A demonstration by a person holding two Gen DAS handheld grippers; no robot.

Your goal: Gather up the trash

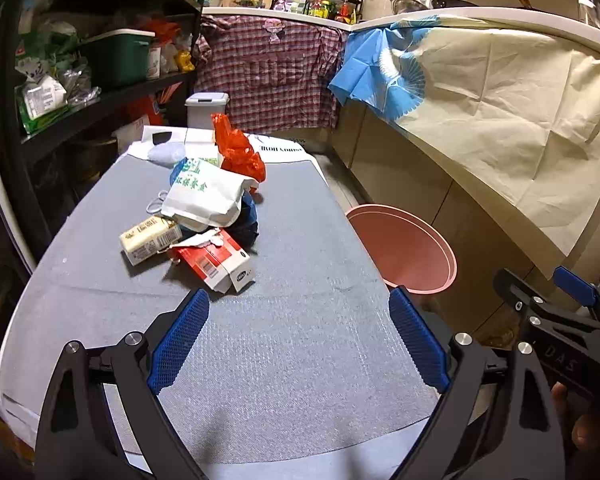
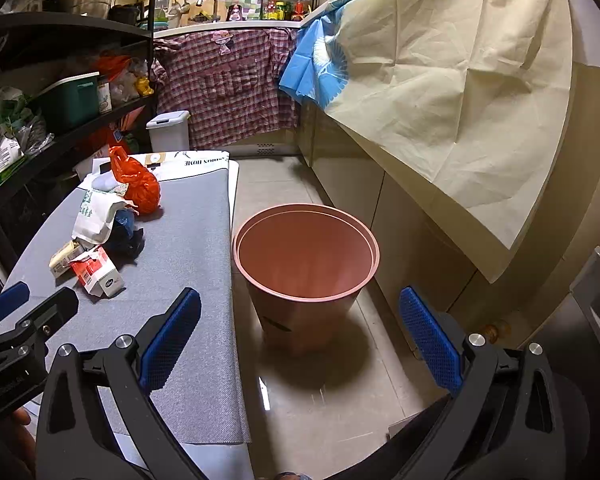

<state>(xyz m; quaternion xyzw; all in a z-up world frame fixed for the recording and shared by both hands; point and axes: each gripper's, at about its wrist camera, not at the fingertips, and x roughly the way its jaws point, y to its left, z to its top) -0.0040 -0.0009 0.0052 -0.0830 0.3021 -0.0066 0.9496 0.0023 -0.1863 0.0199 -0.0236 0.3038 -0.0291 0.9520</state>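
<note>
A pile of trash lies on the grey table (image 1: 300,240): a red and white carton (image 1: 216,264), a cream box (image 1: 150,238), a white paper bag with green print (image 1: 206,194), a dark blue bag (image 1: 246,224) and an orange plastic bag (image 1: 240,152). The pile also shows in the right wrist view, with the carton (image 2: 96,272) and orange bag (image 2: 138,184). A pink bin (image 2: 306,264) stands on the floor right of the table; its rim shows in the left view (image 1: 404,252). My left gripper (image 1: 300,336) is open above the near table. My right gripper (image 2: 300,336) is open near the bin.
A black shelf (image 1: 100,92) full of goods stands left of the table. A small grey lidded bin (image 1: 206,110) stands beyond the table. Counters draped with checked cloth (image 1: 268,72) and cream paper (image 1: 500,120) run behind and along the right.
</note>
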